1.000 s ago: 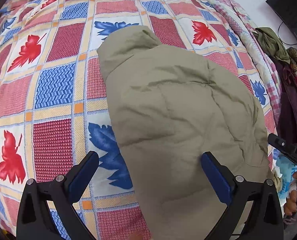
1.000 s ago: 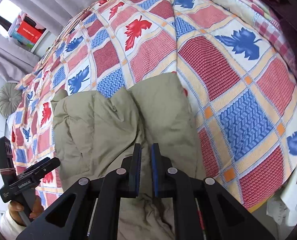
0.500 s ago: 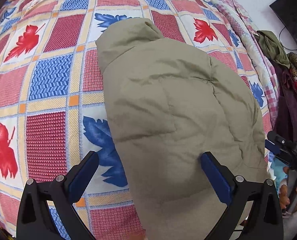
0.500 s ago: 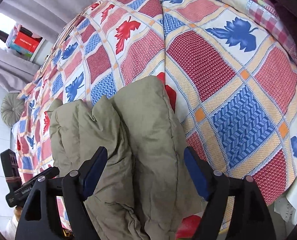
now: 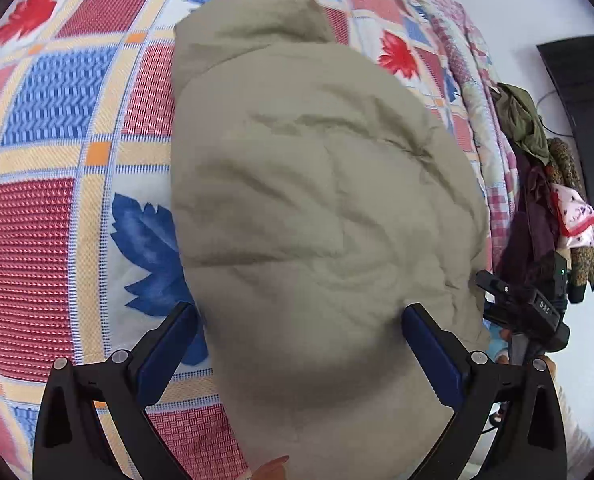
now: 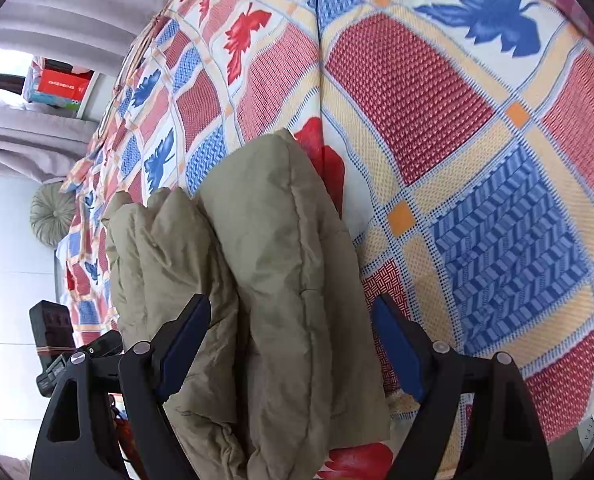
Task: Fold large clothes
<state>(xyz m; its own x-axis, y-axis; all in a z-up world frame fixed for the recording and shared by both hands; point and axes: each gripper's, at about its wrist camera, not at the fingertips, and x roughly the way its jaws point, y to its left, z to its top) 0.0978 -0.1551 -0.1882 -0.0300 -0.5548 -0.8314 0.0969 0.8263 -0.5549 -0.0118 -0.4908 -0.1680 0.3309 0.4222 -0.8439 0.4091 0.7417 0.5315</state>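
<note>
The left gripper (image 5: pixel 299 346) hangs over the near end of the folded khaki padded jacket (image 5: pixel 317 208), jaws spread wide, holding nothing. The right gripper (image 6: pixel 291 338) likewise has its jaws apart, straddling the stacked folds of the jacket (image 6: pixel 265 280) without pinching them. The jacket lies on the bed — near its front edge, on a patchwork quilt (image 5: pixel 49 220) of red, blue and leaf squares (image 6: pixel 477 200). Farther off, at the bed's right edge, a heap of clothes (image 5: pixel 545 184) sits below a dark screen (image 5: pixel 581 112); beyond the left edge stands a round cushion (image 6: pixel 51 214).
</note>
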